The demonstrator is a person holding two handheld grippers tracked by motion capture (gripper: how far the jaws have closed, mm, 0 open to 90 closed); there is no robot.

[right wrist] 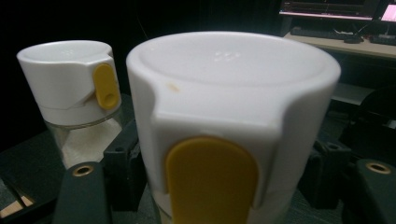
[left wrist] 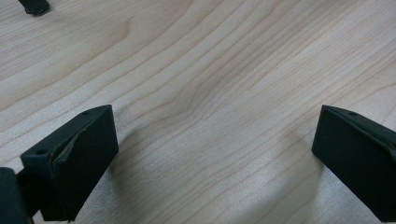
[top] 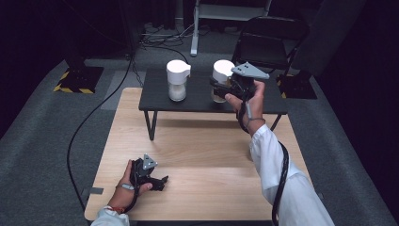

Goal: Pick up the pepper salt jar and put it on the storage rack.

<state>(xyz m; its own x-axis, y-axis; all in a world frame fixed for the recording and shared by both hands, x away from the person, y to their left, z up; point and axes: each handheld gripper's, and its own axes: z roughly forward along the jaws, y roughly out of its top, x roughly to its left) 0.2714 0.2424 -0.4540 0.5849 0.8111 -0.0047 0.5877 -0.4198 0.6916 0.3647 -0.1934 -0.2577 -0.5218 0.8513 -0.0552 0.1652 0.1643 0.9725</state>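
Grey carpet covers the floor of a dark room, where a light wooden bench [top: 197, 155] stands with a low black side table [top: 197, 96] at its far edge, and a black folding chair [top: 268, 42] waits behind. Two white-capped dispenser jars stand on the black table: the left jar [top: 178, 80], holding a white granular fill behind clear glass, stands free, well apart from the right jar [top: 221, 77]. No brand, label or readable writing shows on either jar; the right gripper view gives only a faint embossed mark on top of the near cap [right wrist: 229, 56], too small to read, and a yellow flap on the front of each cap. The right tongs [top: 221, 89] are pinching the right jar at its sides, the black pads pressed against the white cap on either side in the right gripper view. The right hand [top: 249, 99] reaches far forward over the bench, sleeve in white, wrist raised and the grey three-cornered plate on top tilted toward the chair, the cable trailing back along the forearm. The left hand [top: 134, 181] rests low on the near left part of the bench, gripper lying almost flat and pointing to the right. The left tongs [left wrist: 215, 149] are spread wide with bare wood grain between them.
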